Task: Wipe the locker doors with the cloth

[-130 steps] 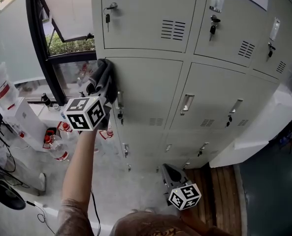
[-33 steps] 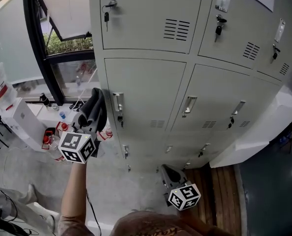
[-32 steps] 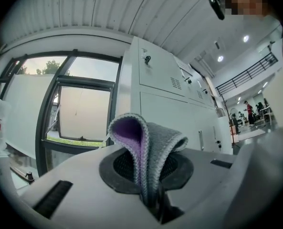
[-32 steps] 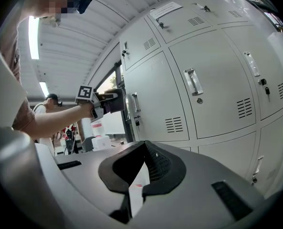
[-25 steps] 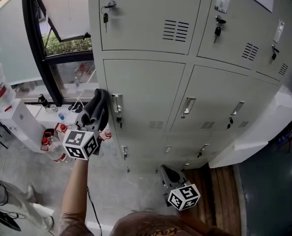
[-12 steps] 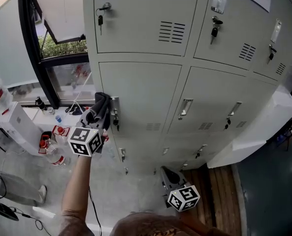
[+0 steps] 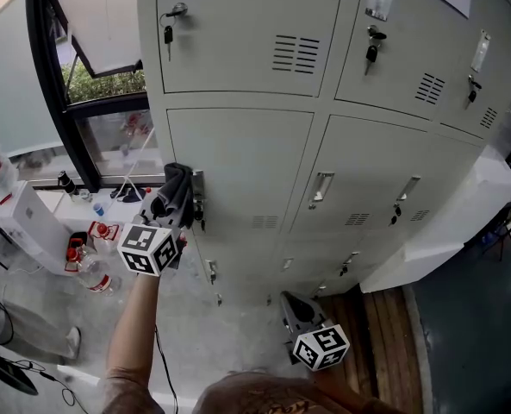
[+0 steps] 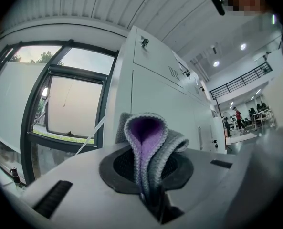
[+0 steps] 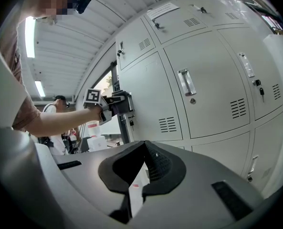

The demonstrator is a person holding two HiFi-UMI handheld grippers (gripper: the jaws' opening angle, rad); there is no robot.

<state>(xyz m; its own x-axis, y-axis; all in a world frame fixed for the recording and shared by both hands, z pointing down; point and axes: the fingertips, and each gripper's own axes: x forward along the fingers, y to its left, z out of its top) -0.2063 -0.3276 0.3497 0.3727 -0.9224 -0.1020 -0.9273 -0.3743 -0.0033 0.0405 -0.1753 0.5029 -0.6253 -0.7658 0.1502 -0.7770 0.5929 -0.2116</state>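
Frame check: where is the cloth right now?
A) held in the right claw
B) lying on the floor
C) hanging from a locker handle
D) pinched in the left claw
D: the left gripper view shows the cloth folded and clamped in the left claw, while the right claw holds nothing.
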